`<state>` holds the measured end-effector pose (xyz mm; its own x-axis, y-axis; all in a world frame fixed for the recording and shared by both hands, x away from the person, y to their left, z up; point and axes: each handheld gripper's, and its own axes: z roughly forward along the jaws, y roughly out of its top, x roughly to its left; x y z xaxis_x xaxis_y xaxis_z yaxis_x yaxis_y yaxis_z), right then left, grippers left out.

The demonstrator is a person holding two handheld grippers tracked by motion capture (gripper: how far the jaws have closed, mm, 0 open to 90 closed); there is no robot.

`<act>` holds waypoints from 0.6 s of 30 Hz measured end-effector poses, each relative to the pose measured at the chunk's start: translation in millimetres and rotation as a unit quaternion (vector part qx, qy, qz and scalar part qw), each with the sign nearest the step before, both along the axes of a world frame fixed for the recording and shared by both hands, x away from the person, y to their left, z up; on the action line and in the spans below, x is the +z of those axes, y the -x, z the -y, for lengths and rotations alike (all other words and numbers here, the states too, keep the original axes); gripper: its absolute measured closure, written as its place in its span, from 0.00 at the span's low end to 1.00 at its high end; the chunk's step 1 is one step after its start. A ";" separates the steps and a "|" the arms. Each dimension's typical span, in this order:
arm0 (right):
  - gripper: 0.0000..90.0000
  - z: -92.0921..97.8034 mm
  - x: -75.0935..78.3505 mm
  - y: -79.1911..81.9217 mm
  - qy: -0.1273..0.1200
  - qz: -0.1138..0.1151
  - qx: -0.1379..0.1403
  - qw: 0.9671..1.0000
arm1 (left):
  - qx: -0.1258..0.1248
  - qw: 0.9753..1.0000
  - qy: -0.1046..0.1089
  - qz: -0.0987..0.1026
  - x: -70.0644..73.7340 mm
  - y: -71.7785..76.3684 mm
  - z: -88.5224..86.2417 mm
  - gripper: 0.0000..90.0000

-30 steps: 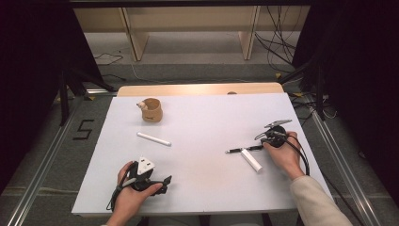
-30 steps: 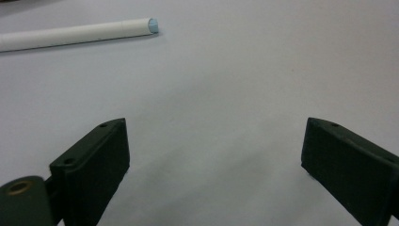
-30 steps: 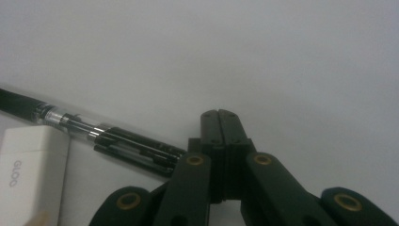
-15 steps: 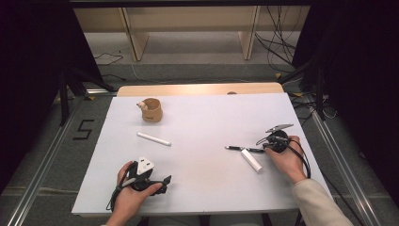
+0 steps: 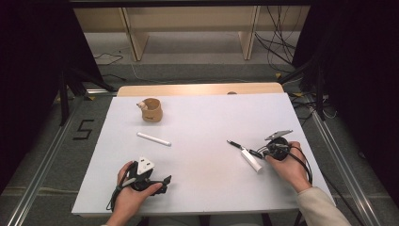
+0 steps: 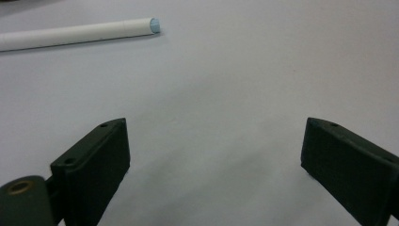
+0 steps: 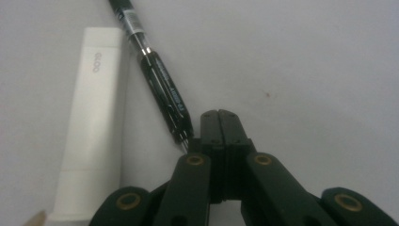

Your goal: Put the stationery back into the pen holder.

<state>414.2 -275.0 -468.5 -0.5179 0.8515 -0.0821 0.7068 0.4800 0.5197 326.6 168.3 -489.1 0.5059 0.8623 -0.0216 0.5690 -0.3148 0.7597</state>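
— Right gripper (image 7: 220,115), jaws pressed together and holding nothing, tips touching the black pen's (image 7: 157,77) near end beside the white tube (image 7: 94,122).

— The pen's long axis runs straight ahead; left gripper (image 6: 214,155) sits spread, well apart.

A small wooden cup (image 5: 151,110) stands upright on the white counter (image 5: 207,117) at about eleven o'clock, near the far edge. A slim white tube (image 5: 154,139) lies flat toward nine o'clock, just nearer than the cup and apart from it. Beyond the counter, black cables (image 5: 277,47) trail over the floor at one o'clock.
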 end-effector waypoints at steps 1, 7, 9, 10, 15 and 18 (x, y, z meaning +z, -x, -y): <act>1.00 -0.5 0.4 1.2 0.002 -0.002 0.002 1.000 | 0.000 1.000 0.000 0.000 0.0 0.0 0.0 0.09; 1.00 -3.5 2.0 6.1 0.007 -0.014 0.015 1.000 | -0.001 1.000 0.000 0.000 -0.1 -0.1 0.1 0.09; 1.00 -3.9 2.1 6.4 0.008 -0.015 0.016 1.000 | 0.000 1.000 0.000 0.000 -0.1 -0.1 0.2 0.09; 1.00 -4.2 2.2 6.7 0.008 -0.015 0.016 1.000 | 0.000 1.000 0.000 0.000 -0.2 -0.2 0.2 0.09; 1.00 -4.8 3.0 7.2 0.009 -0.022 0.019 1.000 | 0.000 1.000 0.000 0.000 -0.3 -0.2 0.2 0.09; 1.00 -6.2 3.5 8.2 0.010 -0.027 0.020 0.999 | 0.000 1.000 0.000 0.000 -0.1 -0.2 0.1 0.09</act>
